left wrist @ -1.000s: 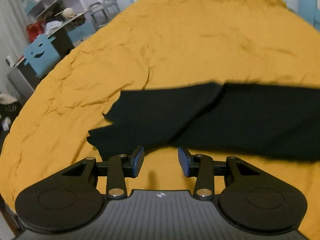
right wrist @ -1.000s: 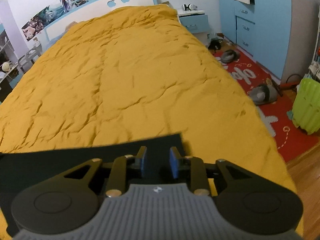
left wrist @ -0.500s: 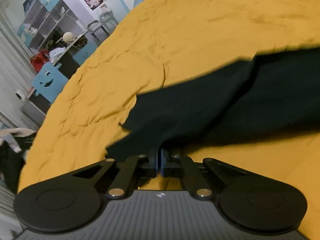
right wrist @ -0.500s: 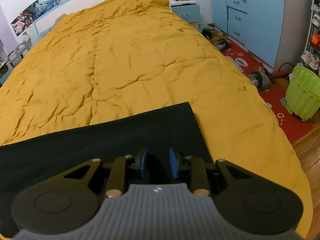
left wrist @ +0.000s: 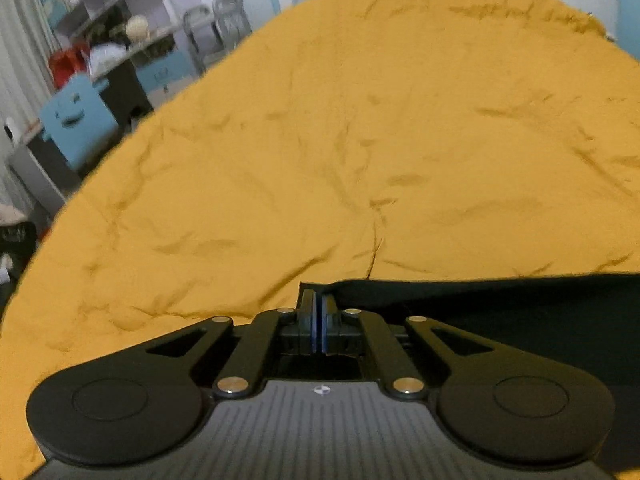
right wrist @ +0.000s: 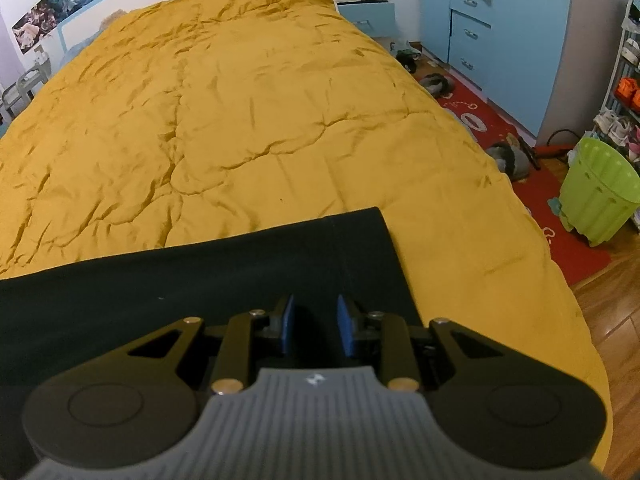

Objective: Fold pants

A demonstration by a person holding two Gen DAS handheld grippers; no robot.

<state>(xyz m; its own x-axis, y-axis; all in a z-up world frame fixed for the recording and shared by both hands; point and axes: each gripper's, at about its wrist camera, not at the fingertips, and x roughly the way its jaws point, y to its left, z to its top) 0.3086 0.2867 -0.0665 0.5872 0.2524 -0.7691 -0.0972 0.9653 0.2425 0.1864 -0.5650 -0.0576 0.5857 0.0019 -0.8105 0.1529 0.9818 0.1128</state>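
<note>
Black pants lie across the near part of a bed with a wrinkled yellow cover. In the right wrist view their right end has a straight edge and a seam. My right gripper is open, its blue pads just above the cloth near that end. In the left wrist view the pants stretch to the right. My left gripper is shut on the pants at their left end, where a thin edge of cloth shows between the pads.
To the right of the bed are a red rug, a green basket, slippers and blue cabinets. To the left are a blue smiley chair and cluttered shelves.
My left gripper closed on the left end of the pants and drew it close, so the cloth now sits low in its view. The right gripper stayed open while more of the pants came into view.
</note>
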